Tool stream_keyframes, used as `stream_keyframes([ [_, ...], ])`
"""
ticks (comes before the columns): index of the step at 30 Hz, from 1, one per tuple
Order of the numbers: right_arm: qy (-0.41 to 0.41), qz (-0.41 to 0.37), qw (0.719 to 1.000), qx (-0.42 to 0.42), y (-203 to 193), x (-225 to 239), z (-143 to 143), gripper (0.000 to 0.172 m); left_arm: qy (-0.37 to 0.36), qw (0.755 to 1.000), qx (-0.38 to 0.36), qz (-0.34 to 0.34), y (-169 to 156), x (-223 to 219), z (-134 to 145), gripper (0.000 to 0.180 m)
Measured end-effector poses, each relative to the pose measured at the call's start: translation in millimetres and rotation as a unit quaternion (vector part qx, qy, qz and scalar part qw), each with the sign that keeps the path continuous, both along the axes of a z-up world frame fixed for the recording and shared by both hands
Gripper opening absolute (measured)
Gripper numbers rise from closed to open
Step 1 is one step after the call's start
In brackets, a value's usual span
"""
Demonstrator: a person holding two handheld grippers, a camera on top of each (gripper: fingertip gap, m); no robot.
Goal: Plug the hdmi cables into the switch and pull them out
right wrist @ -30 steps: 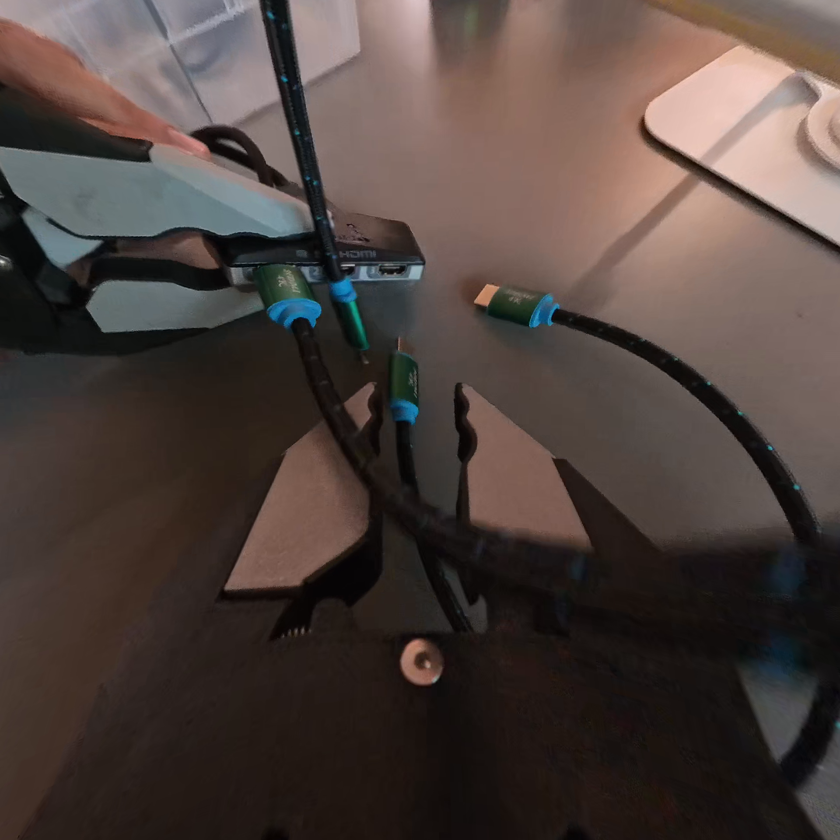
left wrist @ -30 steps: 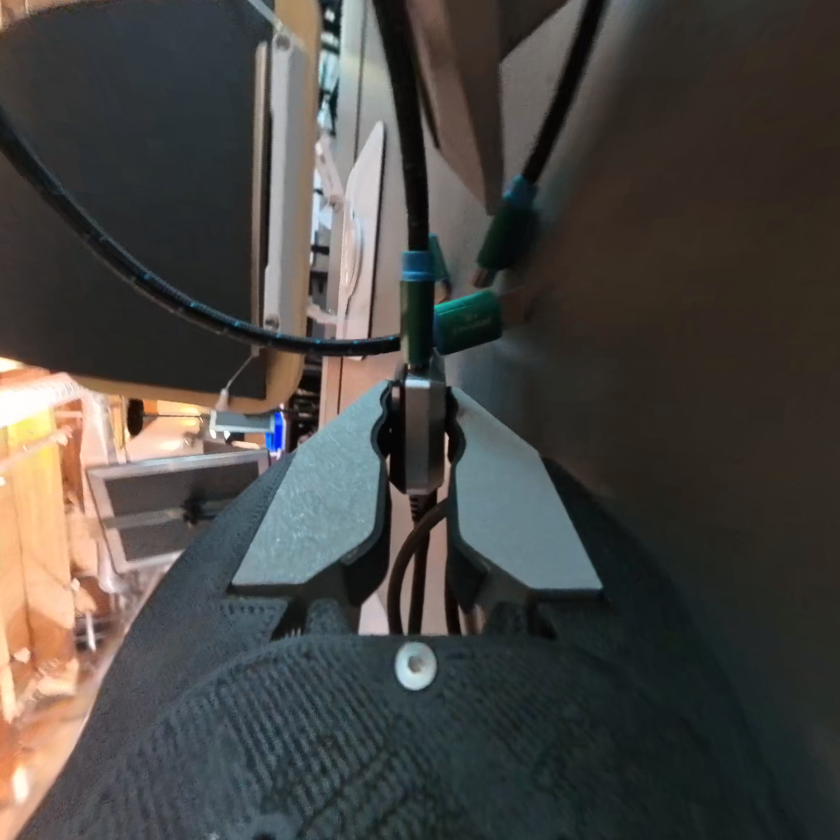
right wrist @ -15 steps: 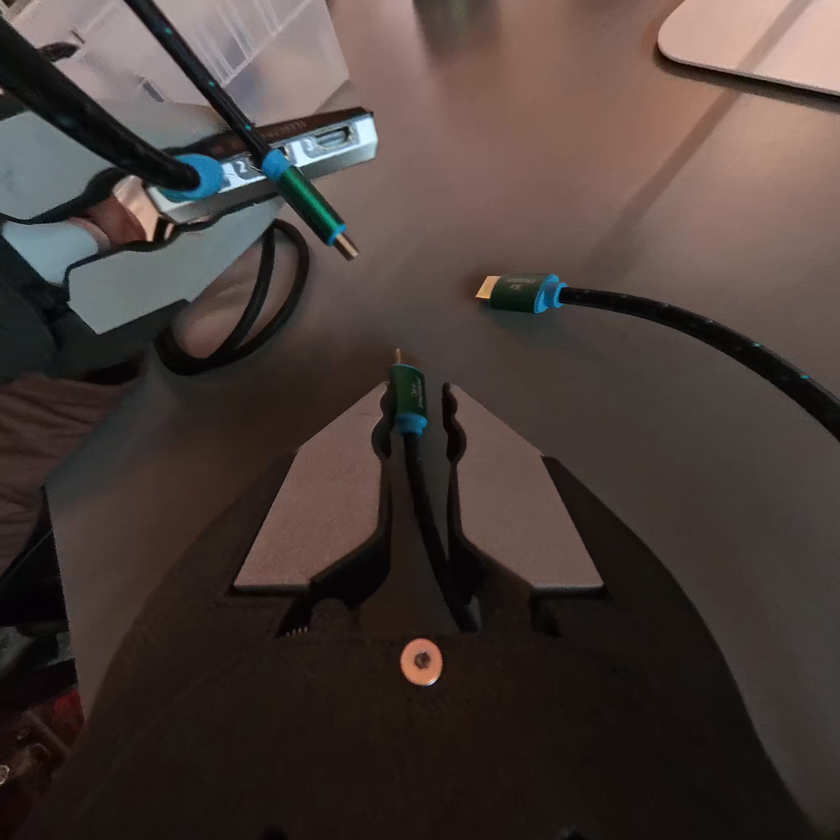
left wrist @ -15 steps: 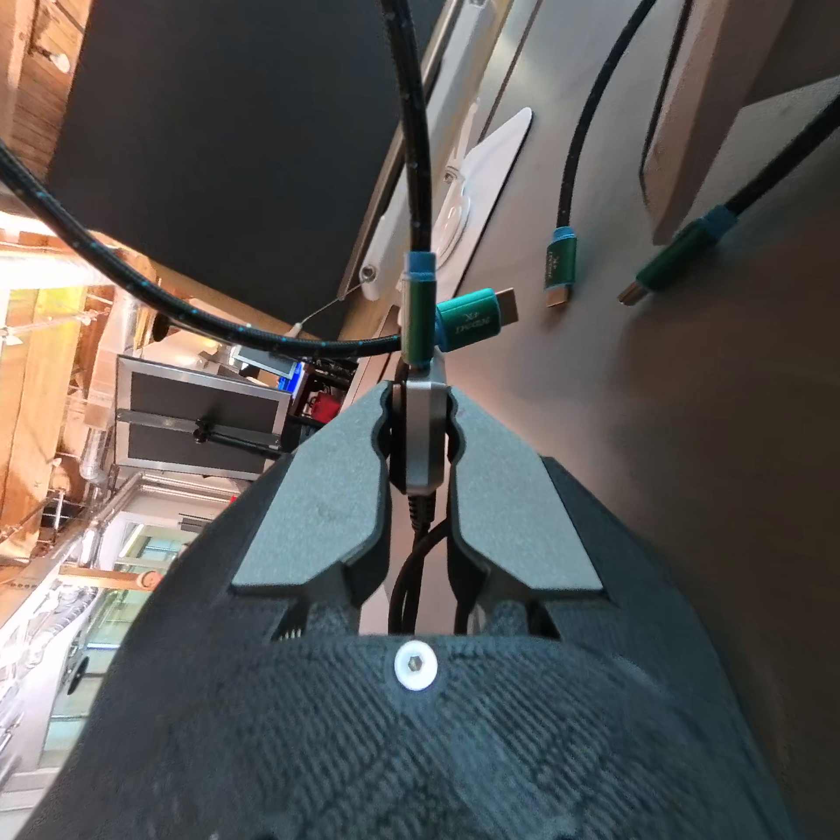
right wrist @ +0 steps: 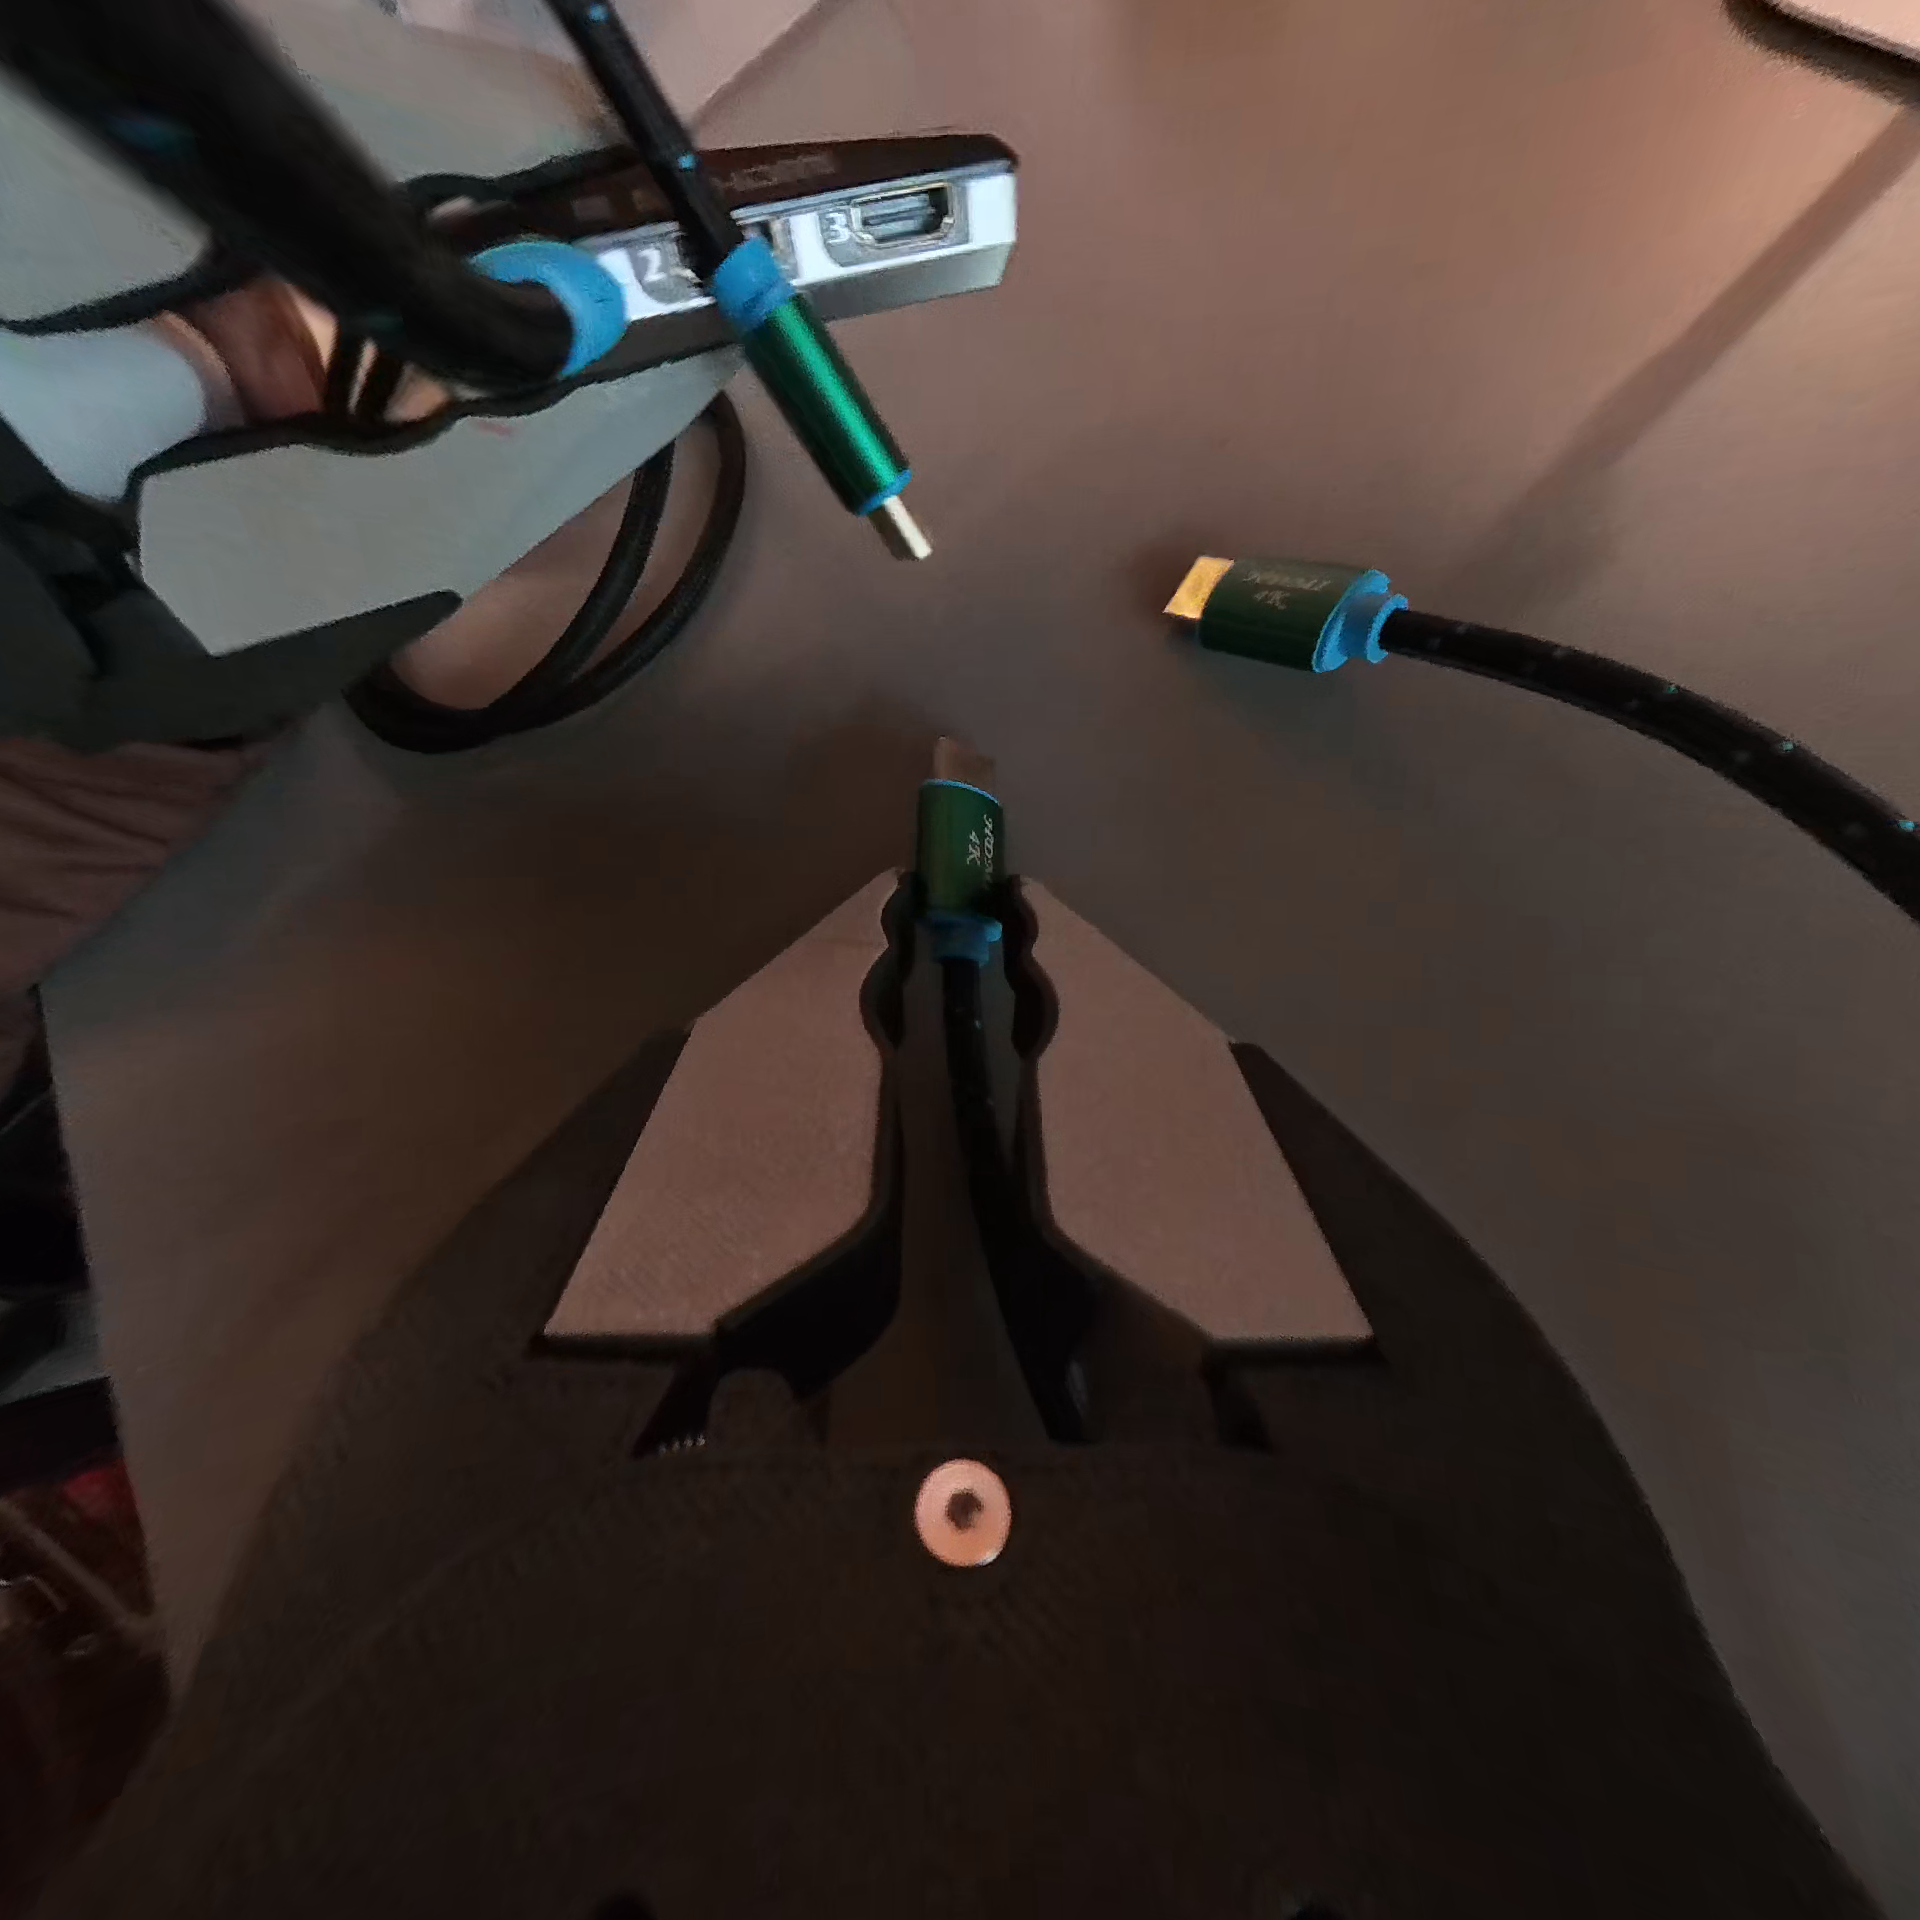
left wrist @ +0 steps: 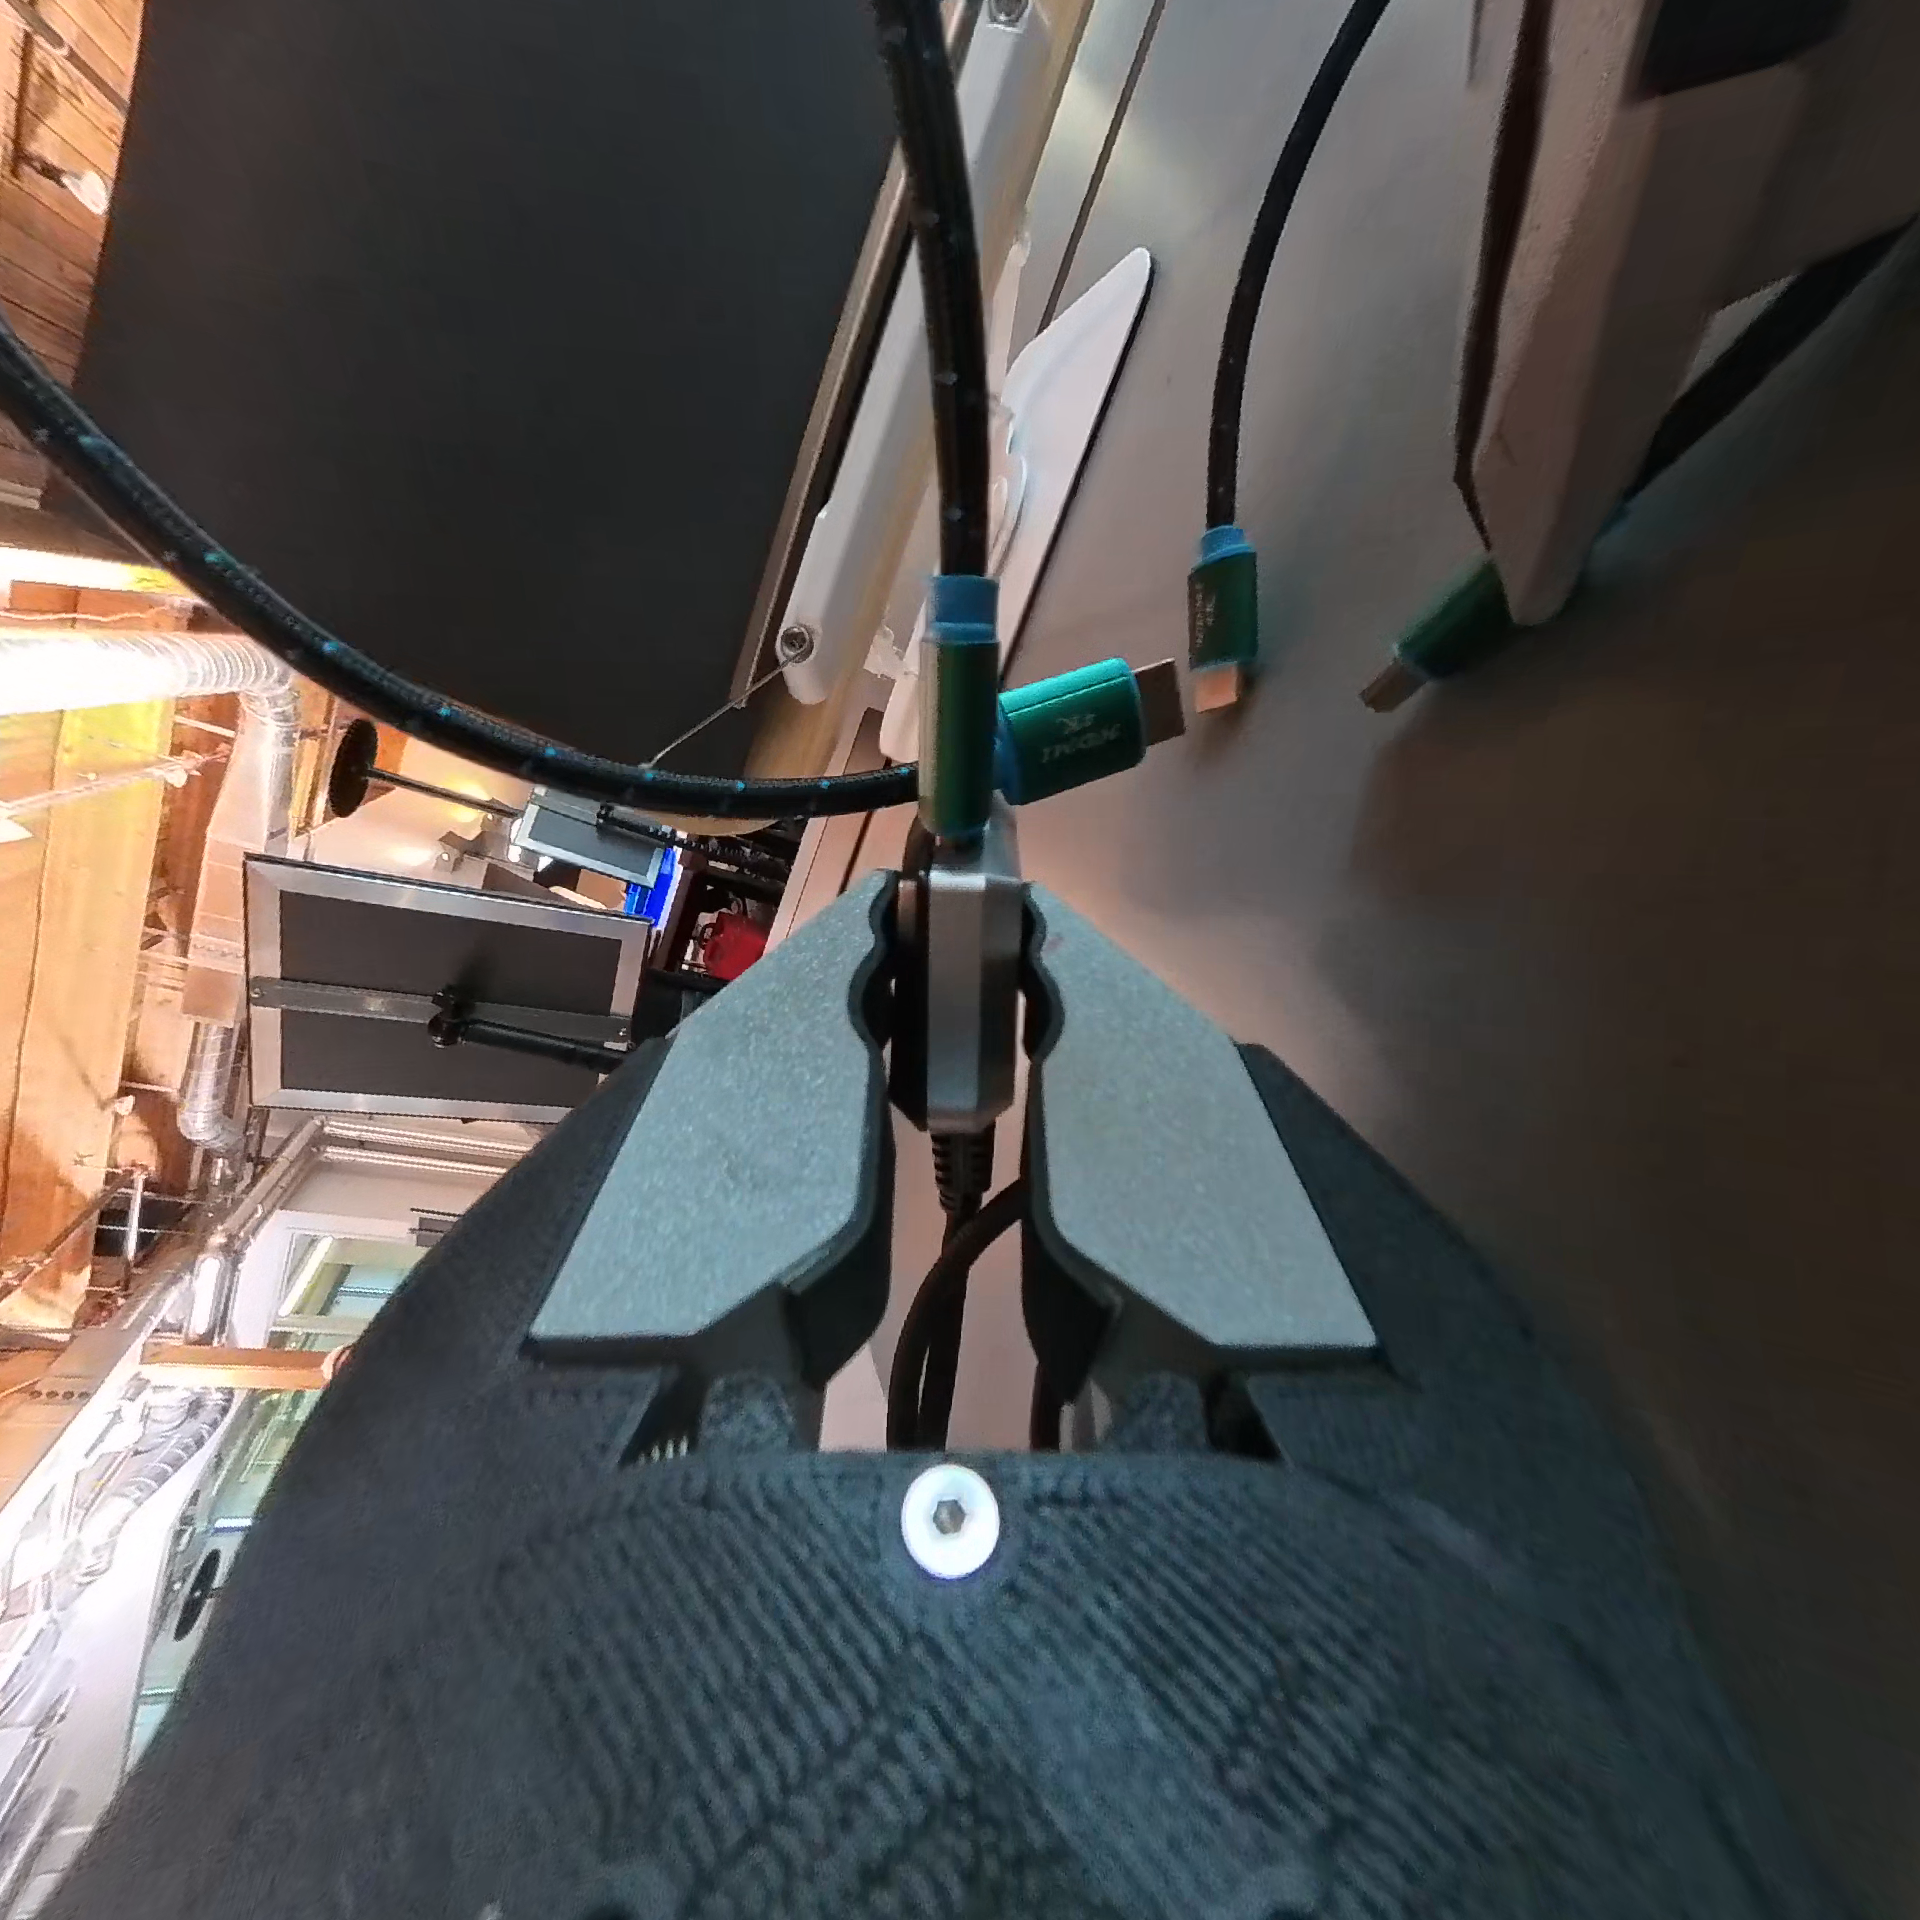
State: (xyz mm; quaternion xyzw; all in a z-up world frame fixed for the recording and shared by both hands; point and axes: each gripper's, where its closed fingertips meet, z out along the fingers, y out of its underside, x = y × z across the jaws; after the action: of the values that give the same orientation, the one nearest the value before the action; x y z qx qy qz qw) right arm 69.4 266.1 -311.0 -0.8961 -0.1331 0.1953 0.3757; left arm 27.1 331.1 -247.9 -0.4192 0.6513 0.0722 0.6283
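Note:
My left gripper (left wrist: 961, 935) is shut on the silver and black HDMI switch (left wrist: 961, 997), held edge-on above the dark table. One green plug with a blue collar (left wrist: 961, 717) sits in a switch port. A second green plug (left wrist: 1081, 732) hangs loose beside it. In the right wrist view the switch (right wrist: 894, 229) is at the upper left, with the plugged cable's collar (right wrist: 561, 301) and the loose plug (right wrist: 826, 416) in front of it. My right gripper (right wrist: 958, 914) is shut on a third green plug (right wrist: 956, 852), its tip pointing forward. A fourth plug (right wrist: 1283, 613) lies on the table.
A dark monitor (left wrist: 468, 364) and its white stand base (left wrist: 1081, 384) stand at the back of the table (right wrist: 1351, 312). The switch's thin black cable (right wrist: 623, 623) loops on the table under my left gripper. A person's hand (right wrist: 270, 353) shows behind that gripper. About 10 cm separates my left fingertips from my right.
My right gripper's pads closed on the green plug's rear end. My left gripper turned with the switch, which now stands higher and nearer in the right wrist view.

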Motion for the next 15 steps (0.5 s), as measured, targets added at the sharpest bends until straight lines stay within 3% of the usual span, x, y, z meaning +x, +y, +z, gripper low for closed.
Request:
stream_keyframes([
  [3, -0.123, 0.011, 0.991, 0.043, -0.3, 7.5, 0.1, 0.012, 0.018, 1.0, 0.016, -0.001, 0.3, -0.1, -3.5, 0.018],
  [5, -0.241, 0.007, 0.967, 0.088, 0.7, 19.6, 6.5, 0.01, 0.035, 0.999, 0.038, 0.001, 0.4, 0.0, -5.6, 0.018],
  [9, -0.428, -0.008, 0.884, 0.187, 2.2, 31.9, 35.1, 0.007, 0.056, 0.997, 0.051, -0.006, -2.9, 3.7, -12.0, 0.018],
  [15, -0.565, 0.015, 0.779, 0.27, 0.8, 10.0, 56.8, 0.007, 0.035, 0.999, 0.016, -0.024, -7.8, 5.6, -12.1, 0.018],
])
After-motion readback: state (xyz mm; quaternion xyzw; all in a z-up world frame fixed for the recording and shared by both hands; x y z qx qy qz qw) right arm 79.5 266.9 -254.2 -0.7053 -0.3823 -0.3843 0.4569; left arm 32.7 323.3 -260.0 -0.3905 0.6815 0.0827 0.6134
